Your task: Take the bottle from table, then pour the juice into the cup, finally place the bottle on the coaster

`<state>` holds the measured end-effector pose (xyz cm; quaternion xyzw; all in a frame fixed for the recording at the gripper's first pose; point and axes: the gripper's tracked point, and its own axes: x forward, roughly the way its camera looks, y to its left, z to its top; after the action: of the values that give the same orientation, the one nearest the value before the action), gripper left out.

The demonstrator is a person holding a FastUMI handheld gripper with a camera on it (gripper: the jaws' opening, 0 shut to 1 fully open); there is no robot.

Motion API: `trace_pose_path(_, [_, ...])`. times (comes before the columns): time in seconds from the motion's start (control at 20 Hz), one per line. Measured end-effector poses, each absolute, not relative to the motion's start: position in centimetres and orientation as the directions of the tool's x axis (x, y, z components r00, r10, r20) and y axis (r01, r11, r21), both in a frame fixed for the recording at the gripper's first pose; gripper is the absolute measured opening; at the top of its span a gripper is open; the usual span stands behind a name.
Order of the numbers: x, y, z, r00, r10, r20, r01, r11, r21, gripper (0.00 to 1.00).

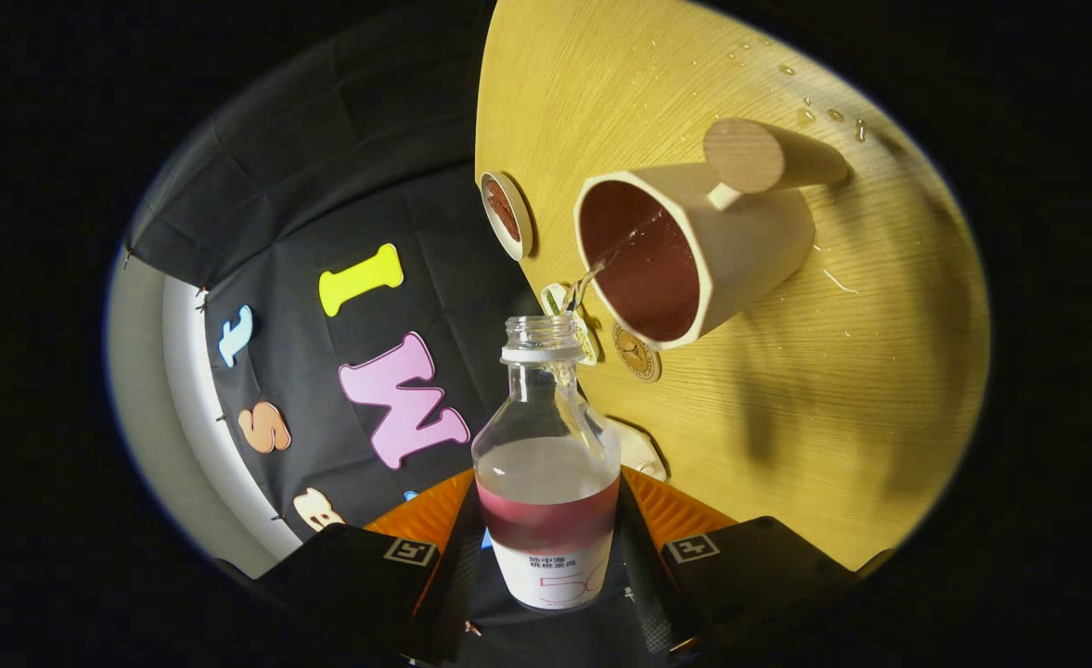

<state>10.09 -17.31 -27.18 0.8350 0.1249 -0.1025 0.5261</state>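
My gripper (546,547) is shut on a clear glass bottle (546,464) with a white label and no cap, held between the fingers and tipped over sideways. A thin stream of clear liquid (601,264) runs from its mouth into the cream cup (694,246) just beyond it. The cup has a dark red inside and a round wooden knob handle (743,156), and it stands on the wooden table (833,371). A round white coaster with a reddish centre (506,213) lies on the table beyond the cup, near the table's edge.
A small gold round badge (636,353) and a small patterned tag (571,315) lie on the table beside the cup's base. Water drops (828,113) dot the table past the cup. The black booth wall stands beyond the table's edge.
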Motion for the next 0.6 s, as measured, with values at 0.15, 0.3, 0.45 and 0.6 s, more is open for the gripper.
trace_pose_path(0.15, [10.3, -16.7, -27.0, 0.948, 0.111, -0.298, 0.315, -0.439, 0.841, 0.74])
trace_pose_path(0.3, [9.8, -15.7, -27.1, 0.944, 0.132, -0.302, 0.329, -0.437, 0.837, 0.74])
trace_pose_path(0.45, [9.3, -15.6, -27.0, 0.945, 0.130, -0.301, 0.327, -0.447, 0.833, 0.74])
trace_pose_path(0.6, [9.3, -16.1, -26.7, 0.950, 0.119, -0.287, 0.309, -0.460, 0.833, 0.74])
